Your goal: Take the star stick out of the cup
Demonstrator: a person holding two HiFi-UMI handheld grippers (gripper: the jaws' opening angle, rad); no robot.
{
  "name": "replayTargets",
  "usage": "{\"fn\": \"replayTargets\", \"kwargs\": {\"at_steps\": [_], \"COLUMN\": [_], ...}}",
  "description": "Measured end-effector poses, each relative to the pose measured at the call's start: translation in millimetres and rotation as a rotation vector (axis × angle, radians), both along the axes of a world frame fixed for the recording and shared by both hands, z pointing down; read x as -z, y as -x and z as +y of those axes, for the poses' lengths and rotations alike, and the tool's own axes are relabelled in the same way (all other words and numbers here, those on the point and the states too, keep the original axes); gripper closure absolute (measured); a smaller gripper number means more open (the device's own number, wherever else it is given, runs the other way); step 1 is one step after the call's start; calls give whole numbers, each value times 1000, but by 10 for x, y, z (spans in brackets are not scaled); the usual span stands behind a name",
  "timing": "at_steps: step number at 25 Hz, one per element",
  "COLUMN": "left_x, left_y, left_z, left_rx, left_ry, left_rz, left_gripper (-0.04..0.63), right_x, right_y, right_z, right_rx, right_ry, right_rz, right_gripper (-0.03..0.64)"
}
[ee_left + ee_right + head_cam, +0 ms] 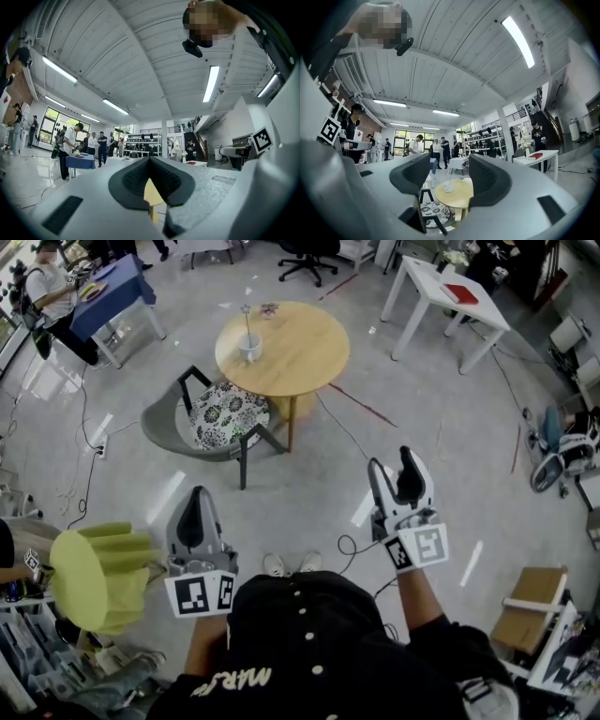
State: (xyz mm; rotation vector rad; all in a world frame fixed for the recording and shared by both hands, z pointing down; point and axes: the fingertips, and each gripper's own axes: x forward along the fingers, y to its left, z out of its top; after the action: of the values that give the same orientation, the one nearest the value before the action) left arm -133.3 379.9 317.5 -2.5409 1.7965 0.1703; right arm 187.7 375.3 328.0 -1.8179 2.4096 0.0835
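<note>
A white cup (249, 347) stands on the round wooden table (295, 357), far ahead of me across the floor. The thin star stick (246, 319) stands upright in it. Both grippers hang near my body, well short of the table. My left gripper (196, 505) is shut with nothing in it; in the left gripper view its pads (140, 174) meet. My right gripper (397, 465) is open and empty. Between its fingers in the right gripper view I see the distant cup (448, 187), the stick (450, 174) and the table (461, 196).
A grey chair with a patterned cushion (221, 414) stands in front of the table on my side. A yellow-green stool (97, 574) is by my left, a cardboard box (532, 607) at the right. A white table (448, 298) and a blue table (112, 292) with people stand further back. Cables cross the floor.
</note>
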Motion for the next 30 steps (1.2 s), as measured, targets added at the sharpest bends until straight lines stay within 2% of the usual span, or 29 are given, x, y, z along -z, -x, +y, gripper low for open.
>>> {"fn": "replayTargets", "kwargs": {"at_steps": [7,16,21,30], "left_x": [-89,-185,-203,-185], "left_y": [-213,-250,-175,80], "left_z": [10,-188,-585,-1644], "left_rx": [30,34,20,4], "left_ry": [-3,10,2,-9], "left_rz": [1,-8,2,23], "left_gripper": [591,591,591,591], "right_x": [-92,-132,-137,-142], "right_y": [-171,-210,-107,143], "right_z": [-97,-362,-735,-1726], "right_rx": [35,43,42,23], "right_ry": [0,3,-3,9], "right_rz": [28,31,38,41], "right_gripper": [374,374,376,376]}}
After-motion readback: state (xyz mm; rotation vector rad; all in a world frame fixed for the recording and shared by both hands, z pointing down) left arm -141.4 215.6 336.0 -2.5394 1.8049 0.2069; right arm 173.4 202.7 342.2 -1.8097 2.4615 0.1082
